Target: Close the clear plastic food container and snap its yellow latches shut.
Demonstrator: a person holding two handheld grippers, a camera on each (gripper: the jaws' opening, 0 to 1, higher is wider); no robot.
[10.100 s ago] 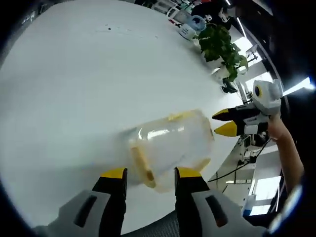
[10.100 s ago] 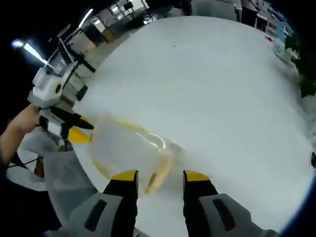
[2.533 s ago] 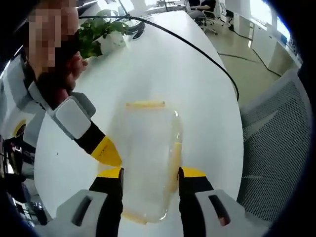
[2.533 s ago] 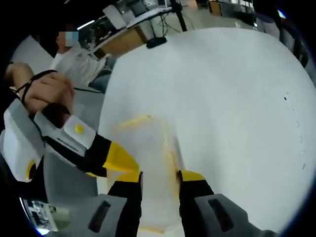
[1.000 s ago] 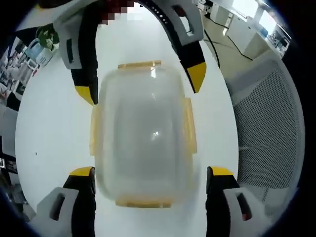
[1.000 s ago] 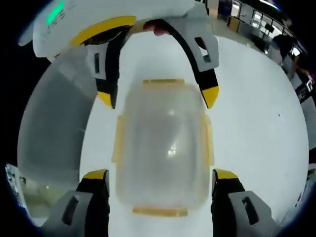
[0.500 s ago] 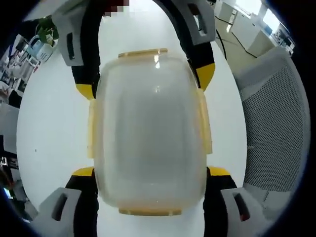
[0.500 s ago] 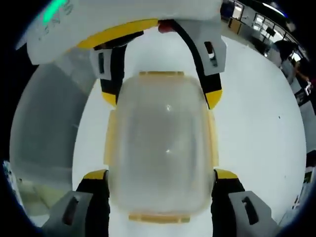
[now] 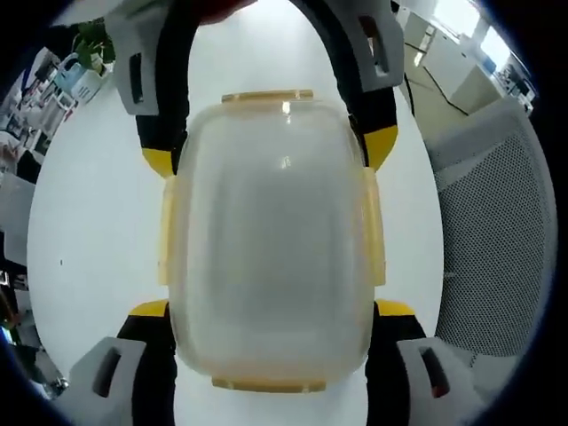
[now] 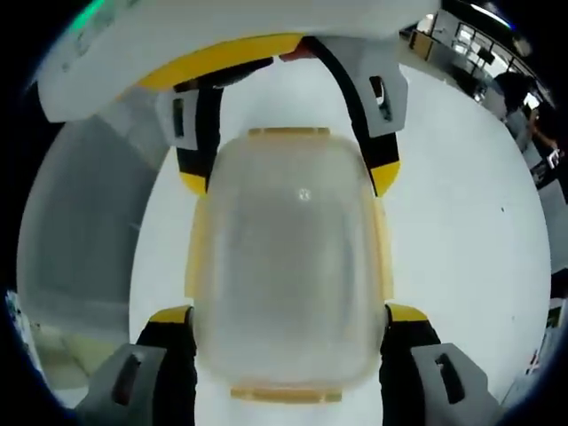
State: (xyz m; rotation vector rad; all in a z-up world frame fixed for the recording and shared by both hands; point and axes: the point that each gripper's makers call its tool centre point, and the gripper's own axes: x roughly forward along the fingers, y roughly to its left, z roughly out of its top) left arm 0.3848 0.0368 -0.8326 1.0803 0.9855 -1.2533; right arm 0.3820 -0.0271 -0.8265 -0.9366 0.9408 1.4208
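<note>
In the left gripper view, straddling the clear plastic food container with yellow latches [image 9: 271,244], which is lying lid-up on the round white table [image 9: 84,231] at the centre of the picture: the left gripper [image 9: 271,311], rising from 6 o'clock with its yellow-tipped jaws spread wide, one tip sitting just beside each long side of the container near its closer end. Coming in from 12 o'clock, the right gripper [image 9: 269,153], likewise spread wide, with its yellow tips lying close against the container's far corners; touching or a hair apart, cannot tell. Lying flat along the container's four sides, the yellow latches [image 9: 371,226]. Showing at 3 o'clock, a grey mesh office chair [image 9: 488,222]; at 10 o'clock, a leafy green potted plant [image 9: 93,37]. In the right gripper view, again lying at the centre on the white table [image 10: 461,204]: the same container [image 10: 286,266], framed from 6 o'clock by the right gripper [image 10: 288,312], gaping wide about the nearer end, and from 12 o'clock by the left gripper [image 10: 286,182], jaws wide, yellow tips sitting at the far corners. Running along the sides, the latches [image 10: 197,248], one at each edge.
</note>
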